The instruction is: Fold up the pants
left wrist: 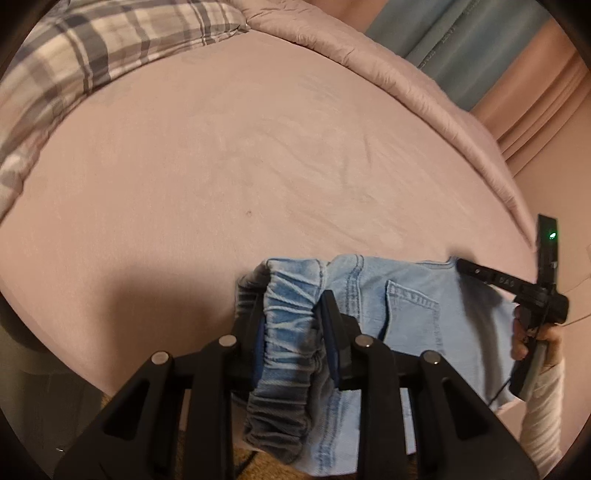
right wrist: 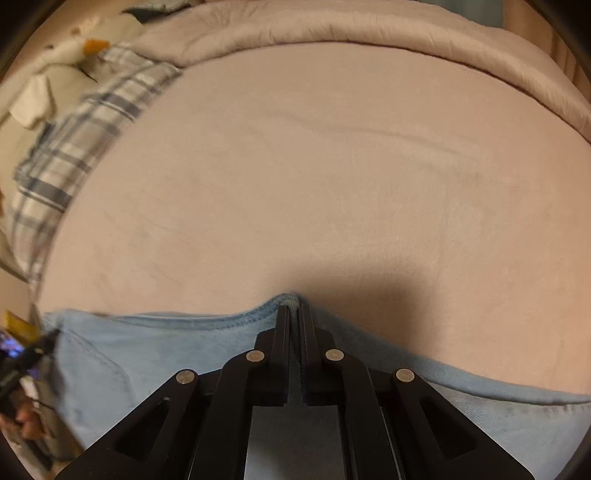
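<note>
Pants: light-blue denim pants with a gathered elastic waistband [left wrist: 369, 295] lie at the near edge of the bed, partly hanging over that edge; a back pocket faces up beside the waistband.
Left gripper: the black two-finger left gripper [left wrist: 291, 314] has its jaws clamped on the bunched elastic waistband, the blue pads pressing the gathered denim from both sides.
Right gripper: the black two-finger right gripper [right wrist: 293, 314] has its jaws pinched almost together on a fold of the pants' hemmed edge, which rises into a small peak at the fingertips.
Right hand: seen from the left wrist view, a hand [left wrist: 532, 336] in a pale ribbed sleeve holds the right gripper's handle at the far side of the pants.
Bed: a dusty-pink flat bedsheet [left wrist: 240, 155] covers the mattress, lightly creased and bare beyond the pants.
Comforter: a pink quilted comforter [right wrist: 351, 33] lies rolled along the far edge of the bed.
Pillow: a grey-and-white plaid pillow [left wrist: 85, 55] sits at the head end, touching the comforter.
Toy: a white plush duck with an orange beak [right wrist: 74, 48] rests beyond the pillow.
Containers: I cannot make out any.
</note>
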A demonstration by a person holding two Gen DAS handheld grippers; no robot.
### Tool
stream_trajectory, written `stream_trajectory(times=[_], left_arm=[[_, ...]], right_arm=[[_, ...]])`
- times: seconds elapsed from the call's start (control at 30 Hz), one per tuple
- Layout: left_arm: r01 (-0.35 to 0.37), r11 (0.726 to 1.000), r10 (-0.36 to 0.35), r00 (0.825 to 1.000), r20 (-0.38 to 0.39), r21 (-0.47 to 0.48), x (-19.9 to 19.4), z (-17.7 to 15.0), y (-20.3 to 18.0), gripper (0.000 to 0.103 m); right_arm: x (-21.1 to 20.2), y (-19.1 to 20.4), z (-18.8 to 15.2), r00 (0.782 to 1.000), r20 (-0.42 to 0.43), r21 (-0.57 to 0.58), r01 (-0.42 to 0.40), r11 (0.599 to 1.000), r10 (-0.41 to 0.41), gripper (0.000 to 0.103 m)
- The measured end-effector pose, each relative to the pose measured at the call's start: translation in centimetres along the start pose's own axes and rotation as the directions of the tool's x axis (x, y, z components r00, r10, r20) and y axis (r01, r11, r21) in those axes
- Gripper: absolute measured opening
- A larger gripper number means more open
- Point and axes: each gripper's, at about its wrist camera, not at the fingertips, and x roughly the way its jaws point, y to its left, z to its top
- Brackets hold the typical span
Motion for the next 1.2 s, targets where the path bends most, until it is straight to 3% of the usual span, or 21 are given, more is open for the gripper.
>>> stream_trajectory(times=[0.13, 0.23, 0.3, 0.37, 0.43, 0.5, 0.6, 0.73, 0.87, 1.03, 1.1, 1.2], left_arm=[[-0.030, 0.999, 0.030, 1.000, 0.004, 0.011, 0.4, 0.1, 0.1, 0.031], [-0.039, 0.999, 0.039, 0.999, 0.005, -0.003, -0.1, 0.3, -0.2, 0.037], [-0.073, 0.997, 0.073, 0.997, 0.012, 0.006, -0.5, 0.6, -0.8, 0.047], [-0.094, 0.995, 0.092, 0.995, 0.035, 0.029, -1.4, 0.9, -1.9, 0.056], [-0.090, 0.994, 0.086, 0.993, 0.080, 0.058, -2.7, 1.4, -3.2, 0.068], [-0.078, 0.994, 0.067, 0.989, 0.135, 0.078, -4.1, 2.0, -4.6, 0.078], [-0.003, 0.995, -0.014, 0.985, 0.172, 0.097, -5.2, 2.9, -6.6, 0.085], [0.082, 0.991, -0.094, 0.989, 0.112, 0.106, -3.6, 3.7, -9.3, 0.084], [0.132, 0.978, -0.141, 0.989, 0.046, 0.163, -0.4, 4.1, -13.4, 0.083], [0.217, 0.961, -0.207, 0.976, -0.071, 0.171, 4.5, 4.5, -17.8, 0.068], [0.227, 0.958, -0.210, 0.972, -0.106, 0.175, 6.6, 4.6, -19.2, 0.057], [0.220, 0.959, -0.193, 0.969, -0.156, 0.180, 9.5, 4.4, -20.8, 0.048]], right_arm=[[0.0, 0.4, -0.3, 0.999, 0.020, 0.003, 0.026, 1.000, -0.026, 0.003], [-0.3, 0.8, -0.8, 0.998, 0.049, -0.018, 0.045, 0.999, -0.044, 0.004], [-0.8, 1.0, -1.3, 0.995, 0.075, -0.040, 0.073, 0.997, -0.070, 0.005], [-1.5, 0.6, -1.7, 0.991, 0.097, -0.066, 0.102, 0.993, -0.095, 0.014], [-2.3, 0.5, -1.8, 0.982, 0.119, -0.072, 0.155, 0.985, -0.146, 0.041], [-3.4, 0.1, -1.9, 0.973, 0.154, -0.064, 0.186, 0.981, -0.174, 0.050], [-5.3, -1.0, -2.5, 0.962, 0.192, -0.056, 0.208, 0.977, -0.194, 0.051], [-7.6, -3.9, -3.3, 0.945, 0.214, 0.014, 0.249, 0.968, -0.246, 0.058], [-10.4, -9.9, -5.4, 0.942, 0.225, 0.186, 0.210, 0.960, -0.250, 0.066], [-13.1, -20.2, -9.4, 0.931, 0.166, 0.483, 0.209, 0.850, -0.324, 0.067], [-14.1, -23.3, -10.9, 0.915, 0.132, 0.556, 0.249, 0.793, -0.381, 0.067], [-15.7, -27.5, -13.0, 0.881, 0.101, 0.633, 0.301, 0.713, -0.461, 0.067]])
